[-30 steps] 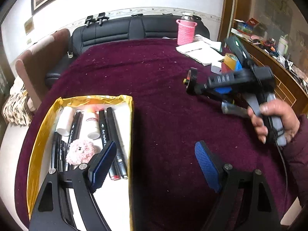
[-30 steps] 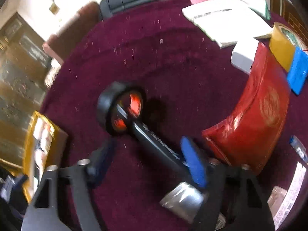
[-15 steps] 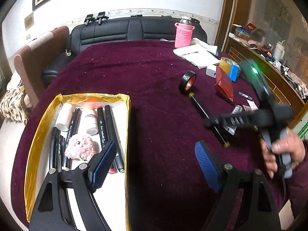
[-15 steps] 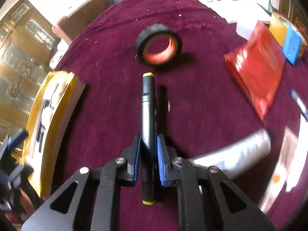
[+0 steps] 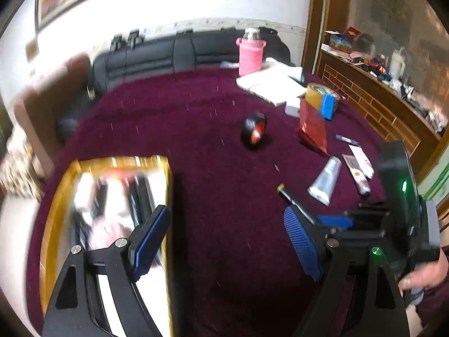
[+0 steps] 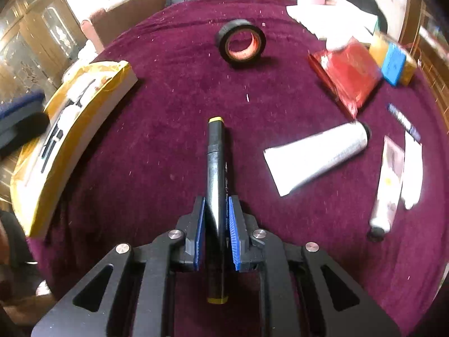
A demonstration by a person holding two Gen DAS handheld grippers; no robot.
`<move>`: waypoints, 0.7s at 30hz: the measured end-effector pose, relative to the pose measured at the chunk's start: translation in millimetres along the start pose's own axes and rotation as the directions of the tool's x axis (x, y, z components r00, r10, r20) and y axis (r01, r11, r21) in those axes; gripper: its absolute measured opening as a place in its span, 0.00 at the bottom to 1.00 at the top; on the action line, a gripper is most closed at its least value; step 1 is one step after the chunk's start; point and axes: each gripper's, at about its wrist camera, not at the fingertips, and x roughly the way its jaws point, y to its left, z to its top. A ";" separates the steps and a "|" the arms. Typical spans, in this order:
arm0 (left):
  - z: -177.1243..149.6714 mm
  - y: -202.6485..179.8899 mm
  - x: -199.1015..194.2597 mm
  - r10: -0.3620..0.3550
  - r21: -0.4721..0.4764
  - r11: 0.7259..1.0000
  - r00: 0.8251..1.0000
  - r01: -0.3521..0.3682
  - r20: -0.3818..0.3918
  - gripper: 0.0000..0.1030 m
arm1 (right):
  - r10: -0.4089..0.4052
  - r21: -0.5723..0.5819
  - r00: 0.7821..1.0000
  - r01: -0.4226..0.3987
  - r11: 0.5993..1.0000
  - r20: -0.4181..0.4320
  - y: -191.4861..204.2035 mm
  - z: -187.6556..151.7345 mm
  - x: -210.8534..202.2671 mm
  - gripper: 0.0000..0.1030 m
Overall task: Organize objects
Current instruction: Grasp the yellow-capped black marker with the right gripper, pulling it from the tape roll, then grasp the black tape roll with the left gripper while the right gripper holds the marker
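While the right gripper (image 6: pixel 214 234) has its blue pads pressed on both sides of a black marker (image 6: pixel 216 174) with yellow ends, having just closed on it, the marker points straight ahead above the maroon tablecloth (image 6: pixel 157 129). The left gripper (image 5: pixel 227 241) stands wide with nothing between its jaws, over the cloth just beside the gold-rimmed tray (image 5: pixel 165 185), where the blurred contents cannot be made out. A black tape roll (image 6: pixel 240 42) lies ahead of the marker, a silver tube (image 6: pixel 317 157) to its right, and a red packet (image 6: pixel 348 75) beyond that tube
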 end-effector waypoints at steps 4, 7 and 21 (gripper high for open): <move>28.7 -7.3 18.0 0.055 0.110 0.992 0.998 -0.059 0.034 0.77 | 0.018 0.025 0.999 -0.019 1.000 0.041 -4.6 -0.5 1.6 0.13; 50.8 -7.8 47.7 0.038 0.136 0.990 0.998 -0.043 0.041 0.77 | 0.085 0.078 0.993 -0.091 0.993 0.085 -15.9 -5.8 0.2 0.13; 100.2 -52.4 141.2 0.067 0.382 0.919 0.995 -0.092 0.078 0.77 | 0.269 0.161 0.945 -0.299 0.941 0.184 -37.6 -11.2 9.2 0.13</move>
